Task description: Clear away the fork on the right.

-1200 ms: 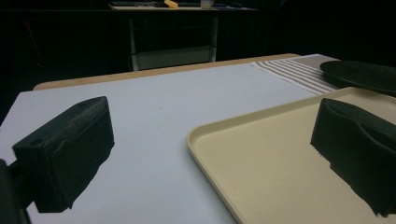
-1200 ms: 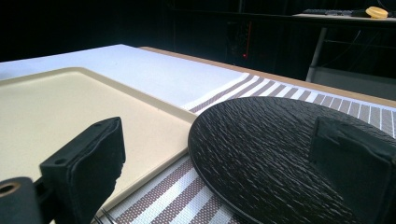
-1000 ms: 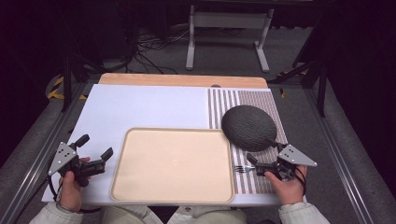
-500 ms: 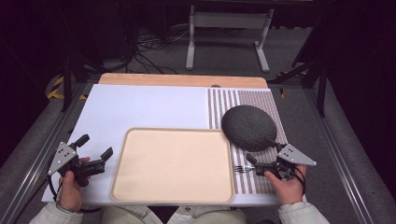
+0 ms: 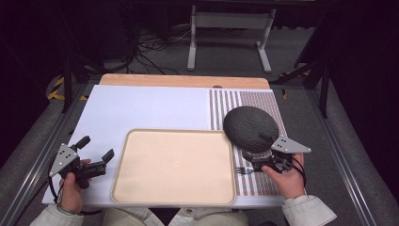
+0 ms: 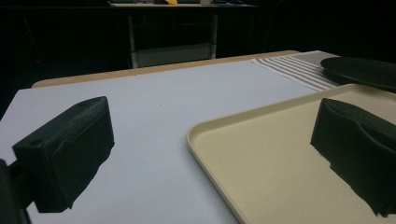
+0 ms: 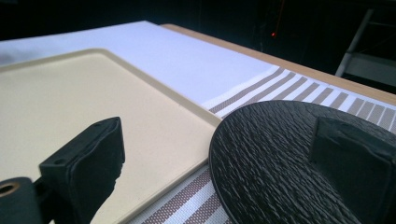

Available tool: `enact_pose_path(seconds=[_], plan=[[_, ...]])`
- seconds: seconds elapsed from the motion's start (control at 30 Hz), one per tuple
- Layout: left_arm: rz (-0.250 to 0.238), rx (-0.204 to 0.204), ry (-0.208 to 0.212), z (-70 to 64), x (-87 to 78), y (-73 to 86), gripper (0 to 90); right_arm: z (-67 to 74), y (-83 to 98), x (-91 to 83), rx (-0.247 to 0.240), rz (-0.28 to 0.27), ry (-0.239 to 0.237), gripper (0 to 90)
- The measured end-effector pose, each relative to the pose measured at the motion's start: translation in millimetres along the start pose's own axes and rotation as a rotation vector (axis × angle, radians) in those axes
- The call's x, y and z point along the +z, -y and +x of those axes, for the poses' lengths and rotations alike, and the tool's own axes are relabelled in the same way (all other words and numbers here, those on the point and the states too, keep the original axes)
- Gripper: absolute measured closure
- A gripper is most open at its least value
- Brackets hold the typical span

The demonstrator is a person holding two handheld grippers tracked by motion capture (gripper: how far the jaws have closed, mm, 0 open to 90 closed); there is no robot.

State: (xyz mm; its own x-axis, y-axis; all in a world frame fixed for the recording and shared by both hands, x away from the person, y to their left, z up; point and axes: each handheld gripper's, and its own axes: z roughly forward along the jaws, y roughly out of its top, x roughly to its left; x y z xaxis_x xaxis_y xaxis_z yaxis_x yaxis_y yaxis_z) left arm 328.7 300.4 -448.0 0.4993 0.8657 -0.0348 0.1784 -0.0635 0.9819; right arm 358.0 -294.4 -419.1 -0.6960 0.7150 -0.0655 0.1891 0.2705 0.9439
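The dark textured plate (image 5: pixel 250 128) lies on the striped placemat (image 5: pixel 263 101), at 3 o'clock of the empty beige tray (image 5: pixel 173 165), not yet lifted. The right claw (image 5: pixel 258 151) hovers at its near edge, jaws apart, above a fork (image 5: pixel 243 170). The left claw (image 5: pixel 96 153) waits apart at the tray's 9 o'clock, empty. Nothing seems moved yet.

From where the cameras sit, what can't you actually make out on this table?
- Fork: high view; tines show, the right claw covers the handle.
- Dark plate: its near edge is hidden by that claw; the right gripper view cuts its right side off.
- Beige tray: the left gripper view's edge cuts it off.
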Motion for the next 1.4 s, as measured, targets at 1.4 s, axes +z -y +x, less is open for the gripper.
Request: enact_pose_path(seconds=[1.4], plan=[[0.003, 0.003, 0.004, 0.1, 0.9, 0.5, 0.0, -20.8, -59.0, 4.7, -0.422, 0.656, -0.198, 8.1]])
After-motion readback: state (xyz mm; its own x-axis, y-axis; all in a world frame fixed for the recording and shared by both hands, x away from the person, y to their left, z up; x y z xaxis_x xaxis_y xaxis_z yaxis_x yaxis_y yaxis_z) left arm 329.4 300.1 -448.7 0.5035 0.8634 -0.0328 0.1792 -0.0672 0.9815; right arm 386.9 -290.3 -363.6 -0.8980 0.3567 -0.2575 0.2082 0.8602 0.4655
